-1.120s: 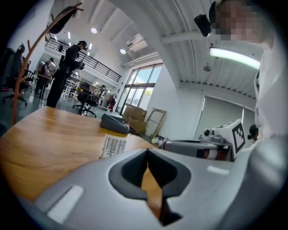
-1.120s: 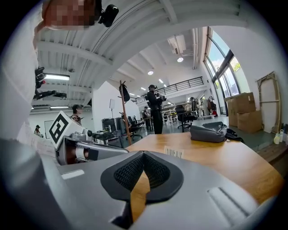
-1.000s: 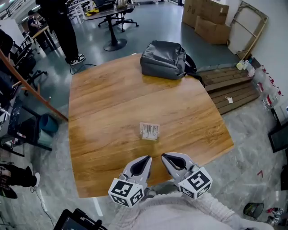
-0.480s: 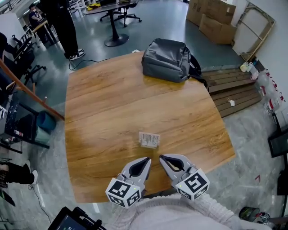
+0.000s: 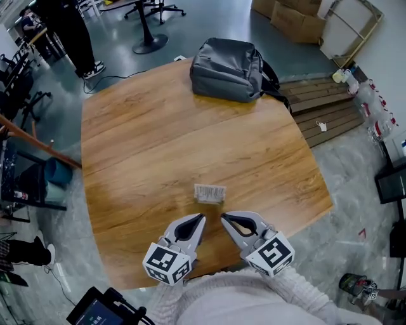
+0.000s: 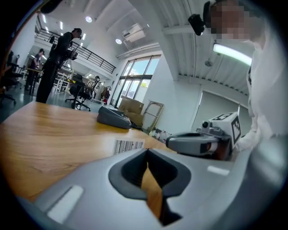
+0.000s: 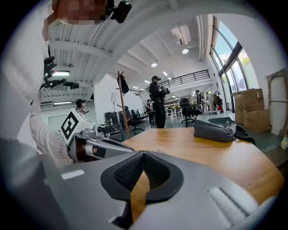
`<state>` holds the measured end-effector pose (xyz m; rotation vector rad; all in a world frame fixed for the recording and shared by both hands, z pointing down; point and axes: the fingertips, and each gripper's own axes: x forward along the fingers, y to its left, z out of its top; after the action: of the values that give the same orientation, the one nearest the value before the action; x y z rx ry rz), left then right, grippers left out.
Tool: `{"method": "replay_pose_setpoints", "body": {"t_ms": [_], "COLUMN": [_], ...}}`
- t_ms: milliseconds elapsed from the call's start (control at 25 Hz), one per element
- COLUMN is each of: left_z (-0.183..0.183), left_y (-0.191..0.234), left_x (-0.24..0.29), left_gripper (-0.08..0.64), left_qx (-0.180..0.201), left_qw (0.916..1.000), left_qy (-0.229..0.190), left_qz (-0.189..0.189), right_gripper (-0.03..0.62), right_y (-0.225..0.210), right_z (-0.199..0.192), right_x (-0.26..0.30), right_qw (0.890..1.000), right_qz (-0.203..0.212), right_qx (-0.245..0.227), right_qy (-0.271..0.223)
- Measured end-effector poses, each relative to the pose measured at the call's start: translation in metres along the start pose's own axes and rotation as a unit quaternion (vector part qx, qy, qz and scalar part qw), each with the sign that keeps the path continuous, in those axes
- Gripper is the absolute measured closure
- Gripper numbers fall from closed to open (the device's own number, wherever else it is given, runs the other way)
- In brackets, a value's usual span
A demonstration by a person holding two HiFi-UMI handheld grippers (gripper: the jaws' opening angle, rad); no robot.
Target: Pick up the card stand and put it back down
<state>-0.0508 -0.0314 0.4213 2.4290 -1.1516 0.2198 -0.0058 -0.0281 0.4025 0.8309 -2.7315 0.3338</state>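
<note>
One wide wooden table (image 5: pixel 158 139), warm oak grain, set on a glossy grey floor (image 5: pixel 355 184) in a big open workroom. At the far edge, lying flat: a grey backpack (image 5: pixel 227 61). Past the far right corner, stacked cardboard boxes (image 5: pixel 288 16); off the right edge, a slatted wooden pallet (image 5: pixel 323 114). Beyond the far left corner, a person in dark clothes (image 5: pixel 63 25), standing.

In the near half of the table, much closer to the near edge than to the backpack: the card stand (image 5: pixel 209 193), small and pale, barcode print across its face, resting on the wood.

Over the near edge, side by side and pointing at the stand: left gripper (image 5: pixel 198 221) and right gripper (image 5: pixel 227 221). Fingers of both clenched tight on themselves, gripping no object. Tips just short of the stand, apart from it, one to each side of its near face. In the left gripper view, barcode face showing just beyond the fingers.
</note>
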Motion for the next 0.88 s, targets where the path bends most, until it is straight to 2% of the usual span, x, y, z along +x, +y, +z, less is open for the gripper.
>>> {"method": "replay_pose_setpoints", "body": {"t_ms": [240,360,440,560,720,880], "left_z": [-0.017,-0.026,-0.031,-0.040,-0.050,-0.058], "left_y": [0.021,0.028,0.031,0.041,0.055,0.066], "left_x": [0.016,0.020,0.023,0.026,0.032,0.040], "left_gripper": [0.552,0.548,0.521,0.471,0.428,0.380], "left_qx": [0.022,0.012,0.007,0.021,0.035,0.064], "left_qw": [0.9996,0.9995,0.9992,0.9984,0.9968,0.9937], "left_qy": [0.014,0.024,0.033,0.049,0.070,0.083], "left_qz": [-0.009,-0.015,-0.019,-0.016,-0.019,-0.041], "right_gripper": [0.594,0.594,0.592,0.592,0.527,0.456], "right_y": [-0.009,-0.012,-0.016,-0.028,-0.039,-0.047], "right_z": [-0.019,-0.033,-0.041,-0.049,-0.058,-0.074], "right_x": [0.013,0.019,0.020,0.024,0.031,0.039], "right_qw": [1.000,0.999,0.998,0.998,0.997,0.996], "right_qz": [-0.001,0.006,0.007,0.006,0.000,-0.003], "right_qx": [0.013,0.015,0.014,-0.001,0.027,0.020], "right_qy": [0.010,0.038,0.053,0.060,0.070,0.081]}}
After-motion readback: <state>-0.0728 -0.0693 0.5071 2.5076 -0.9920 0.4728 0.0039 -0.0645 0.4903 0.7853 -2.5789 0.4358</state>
